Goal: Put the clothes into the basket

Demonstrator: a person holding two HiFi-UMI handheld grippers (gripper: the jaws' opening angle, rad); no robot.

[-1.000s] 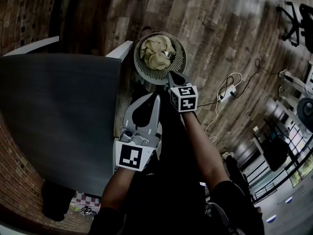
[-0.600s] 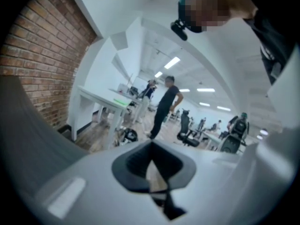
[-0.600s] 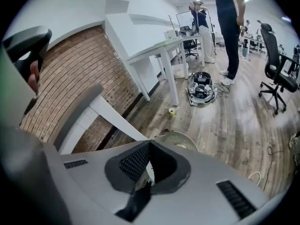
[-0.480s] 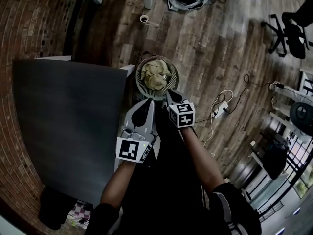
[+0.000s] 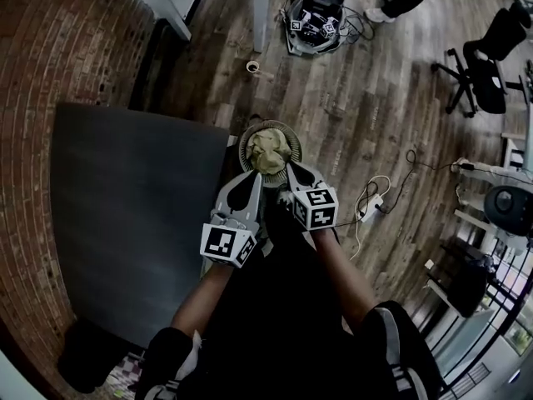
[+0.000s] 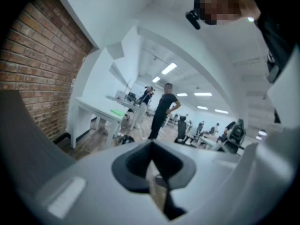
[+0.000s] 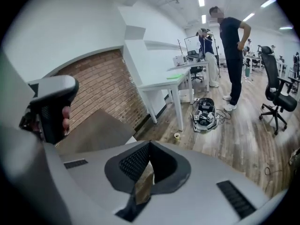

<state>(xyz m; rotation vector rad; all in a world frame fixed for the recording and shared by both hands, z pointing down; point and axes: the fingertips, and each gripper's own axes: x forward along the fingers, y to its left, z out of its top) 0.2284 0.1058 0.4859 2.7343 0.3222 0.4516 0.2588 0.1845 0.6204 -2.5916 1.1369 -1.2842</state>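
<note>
A round slatted basket (image 5: 246, 145) stands on the wood floor beside the corner of a dark table (image 5: 125, 215). Crumpled tan clothes (image 5: 268, 150) fill it. Both grippers hang above the basket's near side, side by side. My left gripper (image 5: 247, 182) is shut, its pads meeting with nothing between them (image 6: 151, 146). My right gripper (image 5: 292, 173) is shut too and holds nothing (image 7: 150, 146). In both gripper views the jaws look out over the room, and the basket is hidden below them.
A brick wall (image 5: 75, 40) runs along the left. A white desk (image 7: 164, 78) stands beyond the table, with a case of gear (image 5: 315, 15) and a small roll (image 5: 252, 67) on the floor nearby. Cables and a power strip (image 5: 371, 208) lie to the right. A person (image 7: 233, 55) and an office chair (image 7: 276, 97) are farther off.
Both grippers have risen well clear of the basket, the right one more. The basket now looks smaller and farther below. Both stayed shut.
</note>
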